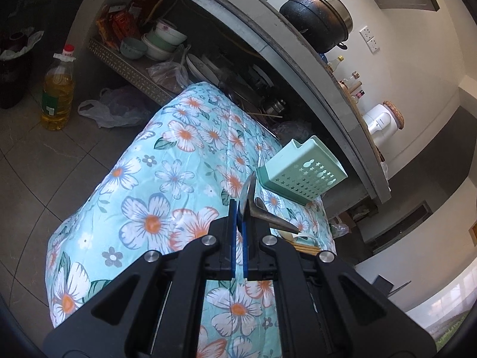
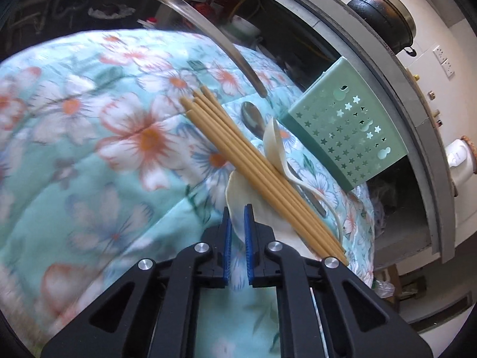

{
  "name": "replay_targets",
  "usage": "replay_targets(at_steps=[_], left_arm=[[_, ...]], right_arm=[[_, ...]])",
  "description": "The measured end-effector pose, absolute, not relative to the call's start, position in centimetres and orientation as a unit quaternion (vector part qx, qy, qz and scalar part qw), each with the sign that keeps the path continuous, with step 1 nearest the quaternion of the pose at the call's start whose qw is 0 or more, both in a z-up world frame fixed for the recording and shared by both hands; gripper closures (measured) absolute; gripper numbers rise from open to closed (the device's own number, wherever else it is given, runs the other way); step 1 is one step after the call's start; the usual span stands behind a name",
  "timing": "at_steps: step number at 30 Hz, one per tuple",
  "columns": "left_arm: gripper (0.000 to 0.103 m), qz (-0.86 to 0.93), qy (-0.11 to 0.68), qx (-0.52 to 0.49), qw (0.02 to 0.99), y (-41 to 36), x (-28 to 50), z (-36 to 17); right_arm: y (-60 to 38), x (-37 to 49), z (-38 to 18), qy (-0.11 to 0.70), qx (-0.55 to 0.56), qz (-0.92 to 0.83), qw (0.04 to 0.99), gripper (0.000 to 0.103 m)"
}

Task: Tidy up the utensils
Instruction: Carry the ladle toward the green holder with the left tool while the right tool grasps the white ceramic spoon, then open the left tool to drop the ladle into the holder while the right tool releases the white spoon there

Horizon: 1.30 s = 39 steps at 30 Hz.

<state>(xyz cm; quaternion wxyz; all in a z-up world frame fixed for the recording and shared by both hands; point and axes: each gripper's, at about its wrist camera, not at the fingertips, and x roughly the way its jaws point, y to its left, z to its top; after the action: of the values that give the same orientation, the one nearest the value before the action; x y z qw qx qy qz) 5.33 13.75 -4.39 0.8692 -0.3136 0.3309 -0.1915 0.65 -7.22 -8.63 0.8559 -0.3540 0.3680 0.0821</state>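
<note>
Green utensil holder (image 2: 345,125), contents unseen

I see black tongs with blue pads on both sides: the left tongs (image 1: 240,208) and the right tongs (image 2: 238,211). The cloth (image 2: 89,155) over the surface is turquoise with white, orange-centred flowers. The holder (image 2: 348,125) is mint green, pierced with stars. The chopsticks (image 2: 253,164) are tan, the spoon (image 2: 253,117) silver, the plastic spoons (image 2: 274,146) cream.

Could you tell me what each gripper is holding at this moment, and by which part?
The left gripper is shut on a metal spoon by the edge of its bowl. The right gripper grips a cream plastic spoon by its bowl's rim.
</note>
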Motion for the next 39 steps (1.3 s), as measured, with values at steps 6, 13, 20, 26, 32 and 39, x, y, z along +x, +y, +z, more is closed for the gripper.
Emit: replay_targets(at_steps=[6,13,20,26,32,39], left_arm=[[0.102,-0.195,0.319,-0.298,0.878,12.5,5.6,-2.7],[0.102,-0.207,0.297,-0.272,0.892,9.9,6.9,0.1],[0.102,-0.217,0.243,-0.226,0.918,6.8,10.0,5.1],[0.102,-0.194,0.187,-0.107,0.957,2.1,13.0,10.4],[0.102,-0.132,0.160,0.076,0.975,-4.0,15.7,11.3],[0.102,-0.131,0.180,0.181,0.958,-8.4,17.2,9.5]], right_arm=[[-8.7,-1.9,-5.4,0.360,-0.299,0.109,0.877,0.098],[-12.8,-1.8,-0.8,0.338,-0.166,0.119,0.919,0.099],[-17.0,-0.4,1.8,0.309,-0.067,0.116,0.942,0.100],[-20.7,0.0,3.8,0.275,-0.003,0.113,0.955,0.100],[-23.3,0.3,4.0,0.267,0.036,0.113,0.956,0.100],[-24.8,0.5,3.3,0.273,0.058,0.105,0.955,0.100]])
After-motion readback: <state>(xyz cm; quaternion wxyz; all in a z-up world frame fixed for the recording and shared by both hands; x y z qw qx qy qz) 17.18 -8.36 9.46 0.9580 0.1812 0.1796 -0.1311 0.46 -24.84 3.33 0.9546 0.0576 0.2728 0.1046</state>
